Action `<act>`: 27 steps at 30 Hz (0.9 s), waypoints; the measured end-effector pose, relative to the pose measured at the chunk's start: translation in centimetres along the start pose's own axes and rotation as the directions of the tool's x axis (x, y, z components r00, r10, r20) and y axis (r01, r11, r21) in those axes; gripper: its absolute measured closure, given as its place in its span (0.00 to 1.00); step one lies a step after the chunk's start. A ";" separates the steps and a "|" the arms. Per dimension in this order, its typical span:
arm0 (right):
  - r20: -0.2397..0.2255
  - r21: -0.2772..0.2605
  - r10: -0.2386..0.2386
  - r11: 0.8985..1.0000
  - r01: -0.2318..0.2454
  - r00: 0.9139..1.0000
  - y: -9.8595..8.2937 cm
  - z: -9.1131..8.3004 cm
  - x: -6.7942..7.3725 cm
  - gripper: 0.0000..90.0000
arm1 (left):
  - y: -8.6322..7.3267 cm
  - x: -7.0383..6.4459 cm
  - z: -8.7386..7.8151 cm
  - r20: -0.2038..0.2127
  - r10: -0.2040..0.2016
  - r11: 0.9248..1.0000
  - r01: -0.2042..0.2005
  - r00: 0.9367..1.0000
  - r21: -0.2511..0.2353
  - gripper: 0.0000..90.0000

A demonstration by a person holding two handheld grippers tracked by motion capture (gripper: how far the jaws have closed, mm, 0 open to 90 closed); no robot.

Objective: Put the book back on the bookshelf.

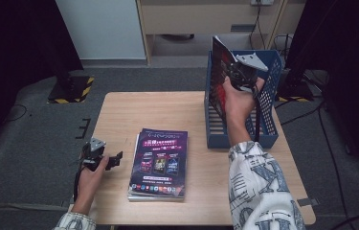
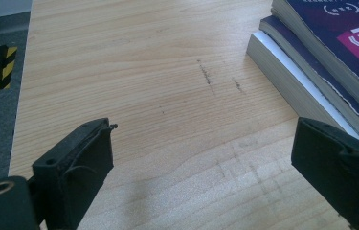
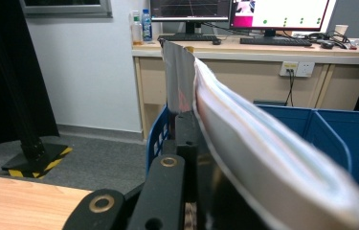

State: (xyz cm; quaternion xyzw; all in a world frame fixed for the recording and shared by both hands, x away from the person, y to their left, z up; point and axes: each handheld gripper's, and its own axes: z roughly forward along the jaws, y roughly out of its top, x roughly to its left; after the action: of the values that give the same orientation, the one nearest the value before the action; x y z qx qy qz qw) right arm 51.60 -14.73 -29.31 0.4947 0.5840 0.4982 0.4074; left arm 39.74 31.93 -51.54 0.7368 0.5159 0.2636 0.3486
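Black jaws of the left gripper (image 2: 201,163) are spread wide over bare table (image 2: 158,72), nothing held between them, just beside a stack of books (image 1: 159,163). White characters on a pink label are seen on the top purple cover, too small to be read. One book (image 1: 220,79) is clamped upright by the right gripper (image 1: 241,76) inside the blue rack (image 1: 268,115).

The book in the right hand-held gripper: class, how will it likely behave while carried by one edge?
The book probably flexes: its pages bow sideways in the right hand-held gripper. It looks fairly thick, so likely heavy for a one-edge pinch. Its cover seems glossy, so it may slip before reaching the blue rack.
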 end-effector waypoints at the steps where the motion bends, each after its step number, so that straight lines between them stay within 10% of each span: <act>1: -0.001 -0.001 0.002 1.000 -0.002 1.000 -0.1 0.0 0.0 0.96 | 0.0 0.0 0.0 0.000 0.001 1.000 -0.001 1.000 0.000 0.07; 27: -0.033 -0.006 0.051 0.999 -0.051 0.998 -2.6 0.5 -0.2 0.96 | 0.0 -0.1 0.0 -0.003 0.002 1.000 -0.002 1.000 0.001 0.07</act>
State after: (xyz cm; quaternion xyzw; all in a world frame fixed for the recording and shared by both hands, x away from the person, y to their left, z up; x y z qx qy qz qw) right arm 51.65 -14.87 -31.91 0.4998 0.5762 0.5183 0.3867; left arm 39.74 31.86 -51.55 0.7371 0.5157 0.2649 0.3470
